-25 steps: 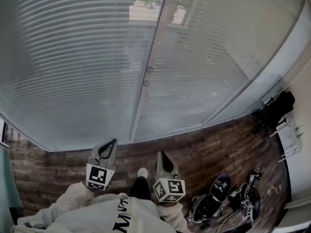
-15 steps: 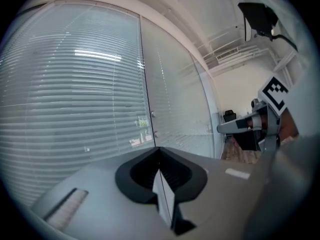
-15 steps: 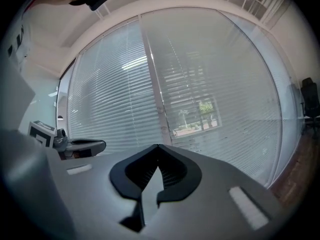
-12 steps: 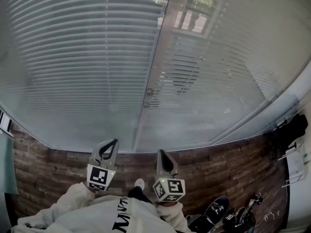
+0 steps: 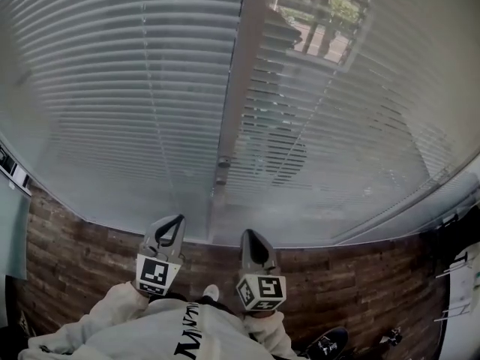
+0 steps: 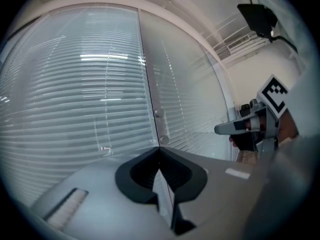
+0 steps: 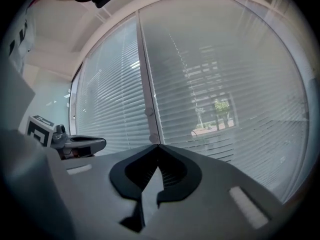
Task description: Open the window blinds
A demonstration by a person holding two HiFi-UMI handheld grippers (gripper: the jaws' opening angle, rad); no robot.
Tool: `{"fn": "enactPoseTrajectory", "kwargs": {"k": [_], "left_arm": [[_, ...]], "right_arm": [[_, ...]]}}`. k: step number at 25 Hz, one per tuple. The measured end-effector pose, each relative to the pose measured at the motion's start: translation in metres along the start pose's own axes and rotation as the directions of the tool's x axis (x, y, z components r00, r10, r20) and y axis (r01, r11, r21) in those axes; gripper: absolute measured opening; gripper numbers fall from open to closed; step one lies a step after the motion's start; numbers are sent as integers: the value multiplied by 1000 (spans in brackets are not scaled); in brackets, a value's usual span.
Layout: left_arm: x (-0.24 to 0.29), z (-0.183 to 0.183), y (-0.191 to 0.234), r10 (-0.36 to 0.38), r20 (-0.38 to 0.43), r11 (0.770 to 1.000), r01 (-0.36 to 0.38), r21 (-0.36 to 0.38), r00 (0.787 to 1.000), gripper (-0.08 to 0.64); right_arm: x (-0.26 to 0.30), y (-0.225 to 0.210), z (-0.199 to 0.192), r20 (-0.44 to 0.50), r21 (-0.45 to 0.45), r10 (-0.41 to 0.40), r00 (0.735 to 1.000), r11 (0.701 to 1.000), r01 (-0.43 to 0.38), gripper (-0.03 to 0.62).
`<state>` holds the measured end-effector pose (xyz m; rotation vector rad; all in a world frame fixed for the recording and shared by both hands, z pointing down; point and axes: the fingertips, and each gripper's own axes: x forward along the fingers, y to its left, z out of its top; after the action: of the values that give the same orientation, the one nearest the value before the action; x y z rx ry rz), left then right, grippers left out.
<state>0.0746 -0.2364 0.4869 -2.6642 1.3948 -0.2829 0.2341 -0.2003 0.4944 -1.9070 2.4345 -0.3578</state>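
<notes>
Black shoes have slid nearly out of view. White slatted window blinds (image 5: 135,103) hang lowered above the dark wood-plank floor (image 5: 82,268). Black lettering on the pale sweatshirt (image 5: 172,332) seems unreadable. The left tongs (image 5: 178,217) and right tongs (image 5: 247,233) are pressed together, empty, near the blinds.

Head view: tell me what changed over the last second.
The person has shifted toward the blinds, which fill more of the view; the black shoe has slid to the bottom edge. The left hand-held gripper and right hand-held gripper stay shut, empty, side by side.
</notes>
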Motion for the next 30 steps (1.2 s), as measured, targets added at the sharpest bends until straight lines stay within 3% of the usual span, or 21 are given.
{"fn": "enactPoseTrajectory", "kwargs": {"k": [11,19,25,30], "left_arm": [[2,-1,12,55,-8,998,-55,-7,998,0],[10,-2,31,46,-2,999,-46,-20,999,0],[15,-4,45,38,7,999,-38,-34,999,0],[20,-3,57,29,24,999,-28,-47,999,0]], "right_arm": [[24,10,8,-2,-35,66,998,997,-66,2],[44,12,19,-8,-113,12,1000,994,-12,4],[62,16,37,-9,-208,-15,1000,978,13,90],[81,26,56,0,-351,-41,999,936,38,163]]}}
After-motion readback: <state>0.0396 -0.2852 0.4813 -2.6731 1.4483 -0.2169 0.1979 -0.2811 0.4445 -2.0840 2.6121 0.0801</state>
